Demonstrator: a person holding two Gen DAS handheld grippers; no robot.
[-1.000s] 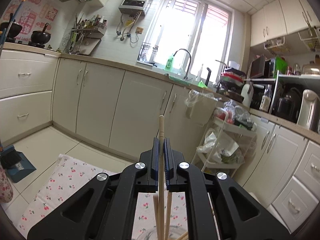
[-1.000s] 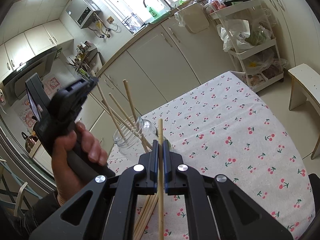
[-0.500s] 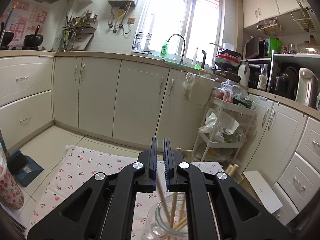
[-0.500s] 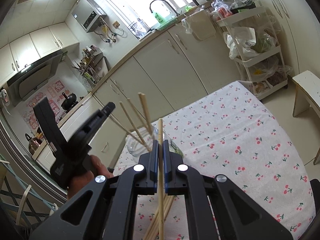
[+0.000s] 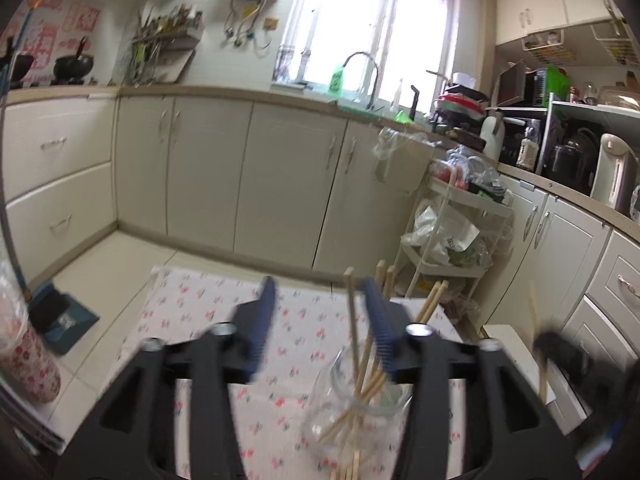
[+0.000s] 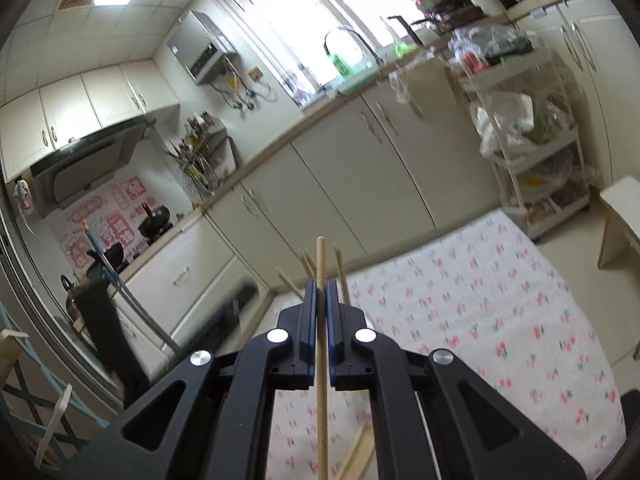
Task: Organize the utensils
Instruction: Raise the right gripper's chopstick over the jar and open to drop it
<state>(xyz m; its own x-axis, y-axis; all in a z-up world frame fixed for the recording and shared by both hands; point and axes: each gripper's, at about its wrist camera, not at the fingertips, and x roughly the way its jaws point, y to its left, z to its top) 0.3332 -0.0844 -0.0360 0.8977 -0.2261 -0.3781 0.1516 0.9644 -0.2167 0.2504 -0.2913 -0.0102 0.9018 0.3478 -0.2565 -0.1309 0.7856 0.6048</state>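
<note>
Half a second ago the left gripper (image 5: 320,316) was still closed above the jar; its blue-padded jaws are now opening and standing well apart, gripping nothing, with one pale wooden chopstick (image 5: 353,320) rising free between them, touching neither pad. That chopstick is standing with several others in the clear glass jar (image 5: 356,412), which is sitting on the white tablecloth printed with red cherries (image 5: 192,312). The right gripper (image 6: 320,296) has been lifting and is looking more across the room than before, its jaws clenched on a single upright wooden chopstick (image 6: 321,264) that is poking out above the fingertips and running down below them. More loose chopsticks (image 6: 356,456) are lying on the cloth beneath it. Around the table, cream kitchen cabinets (image 5: 280,176) are running under a bright window, and a white wire trolley stuffed with bags (image 5: 452,236) is standing beside them.
</note>
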